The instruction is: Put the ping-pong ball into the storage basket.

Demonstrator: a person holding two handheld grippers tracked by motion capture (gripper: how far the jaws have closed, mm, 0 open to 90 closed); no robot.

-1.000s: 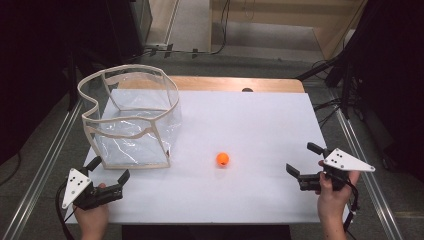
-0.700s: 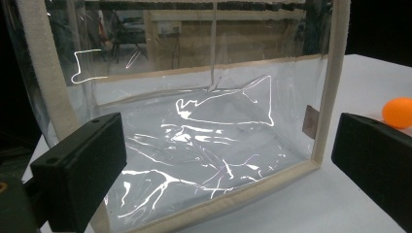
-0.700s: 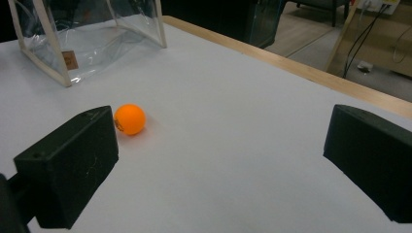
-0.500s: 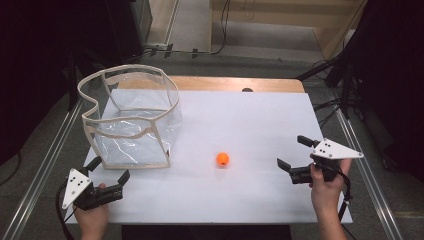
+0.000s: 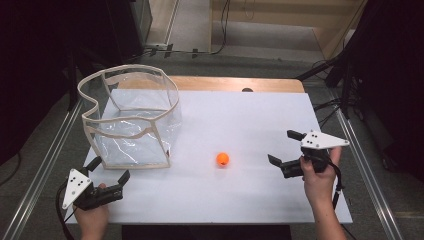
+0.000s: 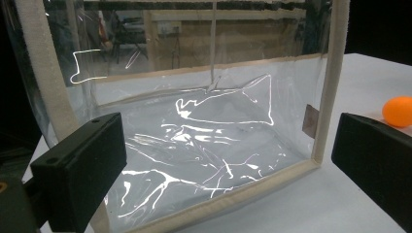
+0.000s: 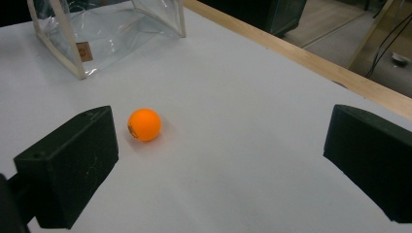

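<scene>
A small orange ball (image 5: 222, 159) lies alone on the white table (image 5: 240, 120); it also appears in the right gripper view (image 7: 144, 124) and at the right edge of the left gripper view (image 6: 398, 111). A clear plastic bag with cream trim (image 5: 131, 117) stands open at the table's left, close in front of the left jaws (image 6: 204, 145). My right gripper (image 5: 283, 148) is open, to the right of the ball and pointed at it, nothing between its jaws. My left gripper (image 5: 108, 169) is open near the front left corner, just short of the bag.
A wooden strip (image 5: 235, 84) runs along the table's far edge, with a small dark object (image 5: 247, 90) on it. Metal rails (image 5: 47, 160) flank both sides. Cables (image 5: 222, 30) lie on the floor behind.
My right gripper has moved left and slightly forward, toward the ball. The left gripper, ball and bag have stayed put.
</scene>
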